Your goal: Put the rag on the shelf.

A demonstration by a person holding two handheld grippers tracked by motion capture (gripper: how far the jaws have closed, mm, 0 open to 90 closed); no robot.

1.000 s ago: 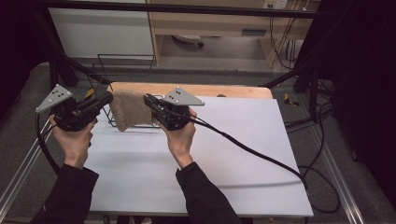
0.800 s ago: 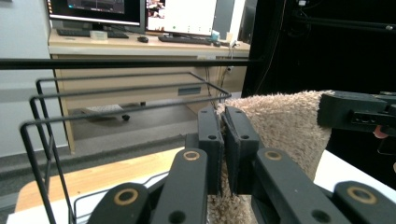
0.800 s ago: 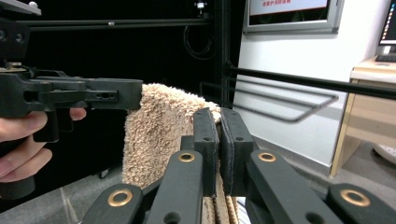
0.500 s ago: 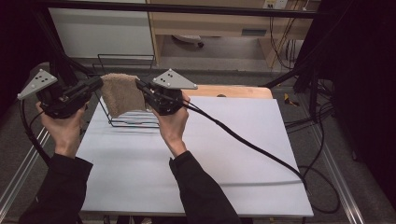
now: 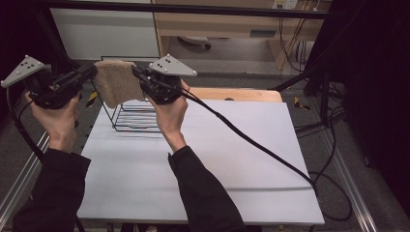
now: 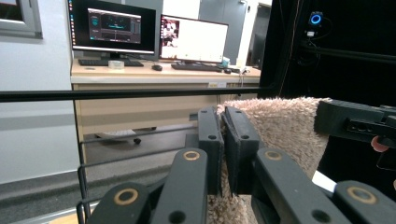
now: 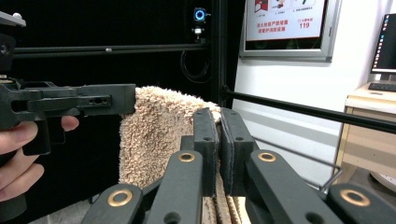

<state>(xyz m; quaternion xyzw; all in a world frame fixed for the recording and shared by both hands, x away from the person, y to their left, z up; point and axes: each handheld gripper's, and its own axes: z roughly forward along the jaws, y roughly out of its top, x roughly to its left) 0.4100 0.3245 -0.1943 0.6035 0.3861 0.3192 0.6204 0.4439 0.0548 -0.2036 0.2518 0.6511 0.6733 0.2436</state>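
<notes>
Beige and shaggy, the terry-cloth towel hung in the air between the two tools, well above the white counter and over the black wire rack that stood on it. The left gripper had its jaws pinched nearly shut on one top corner of the cloth, and the right gripper had its jaws pinched the same way on the other top corner; in the left gripper view the pile bulged out to the right of the jaws and below them, and in the right gripper view it spread away to their left. The step in hand looked to be draping the towel on the rack. To do that well, I judged, both grips had to stay firm, the top edge between the jaws had to be kept taut and level, and the free lower edge had to clear the rack's upper wires before any lowering, with both hands descending together so the cloth did not bunch.
</notes>
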